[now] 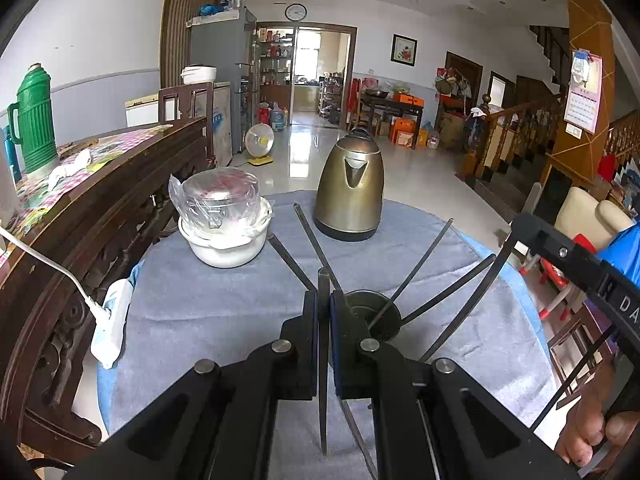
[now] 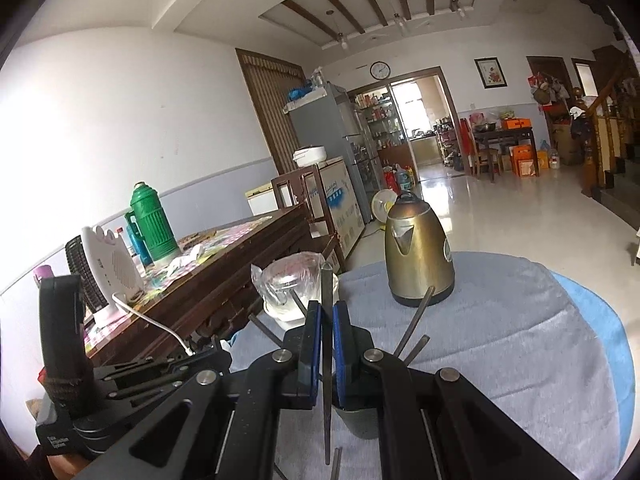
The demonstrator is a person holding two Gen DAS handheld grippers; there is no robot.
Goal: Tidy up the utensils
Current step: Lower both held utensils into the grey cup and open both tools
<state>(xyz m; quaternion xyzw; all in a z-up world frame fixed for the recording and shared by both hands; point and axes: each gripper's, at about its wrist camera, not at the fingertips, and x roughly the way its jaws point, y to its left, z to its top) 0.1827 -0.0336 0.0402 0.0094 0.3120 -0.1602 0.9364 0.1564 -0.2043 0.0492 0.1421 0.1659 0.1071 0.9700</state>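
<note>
A dark cup (image 1: pixel 374 314) stands on the blue-grey cloth, and several dark chopsticks (image 1: pixel 416 268) fan out of it. My left gripper (image 1: pixel 324 300) is shut on one dark chopstick (image 1: pixel 323 420), held upright just left of the cup. In the right wrist view my right gripper (image 2: pixel 327 308) is shut on another dark chopstick (image 2: pixel 327 280), directly above the cup (image 2: pixel 356 420). More chopsticks (image 2: pixel 416 320) lean out to its right. The right tool's black frame (image 1: pixel 576 260) and the hand (image 1: pixel 592 428) holding it show at the left view's right edge.
A brass-coloured kettle (image 1: pixel 350 192) stands at the table's far side. A white bowl (image 1: pixel 224 248) holding a plastic-wrapped lid sits far left. A white power strip (image 1: pixel 112 320) hangs at the cloth's (image 1: pixel 200 320) left edge. A carved wooden sideboard (image 1: pixel 100 208) with a green thermos (image 1: pixel 34 120) runs along the left.
</note>
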